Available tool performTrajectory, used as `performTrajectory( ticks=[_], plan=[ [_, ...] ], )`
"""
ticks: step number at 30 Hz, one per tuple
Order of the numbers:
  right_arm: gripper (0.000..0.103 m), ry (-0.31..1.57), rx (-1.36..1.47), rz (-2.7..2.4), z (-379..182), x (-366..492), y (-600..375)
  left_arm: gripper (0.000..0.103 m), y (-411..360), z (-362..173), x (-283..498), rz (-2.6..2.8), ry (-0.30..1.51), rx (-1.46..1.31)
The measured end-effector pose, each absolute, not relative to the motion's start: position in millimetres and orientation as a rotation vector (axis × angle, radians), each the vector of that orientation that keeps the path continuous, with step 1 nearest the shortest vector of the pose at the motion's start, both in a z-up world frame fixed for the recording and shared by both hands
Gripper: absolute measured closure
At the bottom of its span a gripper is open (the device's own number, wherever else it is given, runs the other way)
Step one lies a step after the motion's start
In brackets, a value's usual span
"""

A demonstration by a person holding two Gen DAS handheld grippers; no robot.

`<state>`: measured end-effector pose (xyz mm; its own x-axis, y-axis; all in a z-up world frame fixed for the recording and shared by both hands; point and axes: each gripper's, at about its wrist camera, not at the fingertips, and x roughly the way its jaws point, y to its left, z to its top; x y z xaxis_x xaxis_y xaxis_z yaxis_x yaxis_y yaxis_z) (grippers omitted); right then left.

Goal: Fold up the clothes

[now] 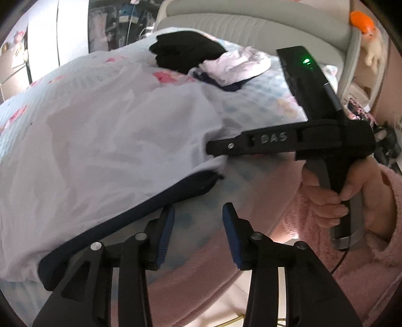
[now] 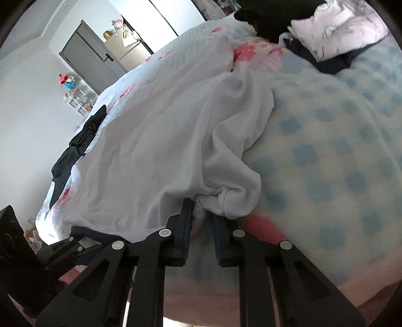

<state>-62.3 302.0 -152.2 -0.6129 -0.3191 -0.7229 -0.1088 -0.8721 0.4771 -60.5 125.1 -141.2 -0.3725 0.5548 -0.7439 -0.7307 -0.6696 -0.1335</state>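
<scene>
A white garment (image 1: 105, 130) with a dark navy hem (image 1: 120, 221) lies spread on the bed; it also shows in the right wrist view (image 2: 160, 156). My left gripper (image 1: 198, 213) is open and empty just right of the navy hem, above the blanket. My right gripper (image 2: 203, 213) is shut on a bunched corner of the white garment (image 2: 226, 198). In the left wrist view the right gripper (image 1: 216, 148) pinches the garment's right edge, held by a hand in a pink sleeve.
A blue-checked blanket (image 2: 326, 140) with pink flowers covers the bed. Folded clothes, black (image 1: 183, 52) and pale pink (image 1: 236, 65), sit near the headboard (image 1: 251, 22). Dark clothes (image 2: 78, 140) lie at the bed's far edge. A cabinet (image 2: 88, 55) stands against the wall.
</scene>
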Motion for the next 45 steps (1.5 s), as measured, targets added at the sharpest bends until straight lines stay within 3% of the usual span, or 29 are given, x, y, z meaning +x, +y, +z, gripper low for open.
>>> performTrajectory(
  ticks=[4, 12, 13, 16, 25, 39, 41, 43, 45],
  plan=[
    [0.088, -0.802, 1.318, -2.583, -156.4, -63.0, 309.1, 0.062, 127.1, -132.0, -65.0, 2.09, 0.218, -0.984],
    [0.088, -0.869, 1.335, -2.516, -166.2, -67.0, 318.8, 0.062, 148.8, -136.4, -69.6, 2.014, 0.281, -0.973],
    [0.088, -0.864, 1.334, -2.516, -166.1, -66.3, 319.4, 0.066, 152.1, -136.8, -69.6, 2.004, 0.286, -0.971],
    [0.088, -0.837, 1.336, -2.522, -164.8, -65.5, 315.2, 0.092, 162.3, -141.7, -69.3, 2.008, 0.338, -0.985],
    [0.09, -0.742, 1.355, -2.57, -163.5, -68.6, 303.3, 0.102, 157.6, -143.5, -49.9, 2.05, 0.337, -0.961],
    [0.091, -0.668, 1.376, -2.616, -164.3, -70.7, 301.8, 0.101, 149.5, -151.6, -37.2, 2.025, 0.256, -1.042],
    [0.091, -0.681, 1.369, -2.627, -160.8, -67.8, 302.8, 0.093, 143.9, -155.8, -37.1, 1.987, 0.226, -1.123],
    [0.09, -0.711, 1.357, -2.636, -155.6, -62.6, 306.0, 0.071, 129.9, -151.4, -30.5, 1.948, 0.186, -1.153],
    [0.083, -0.764, 1.335, -2.641, -145.2, -48.7, 310.3, 0.062, 108.9, -139.7, -22.8, 1.988, 0.139, -1.1]
  ],
)
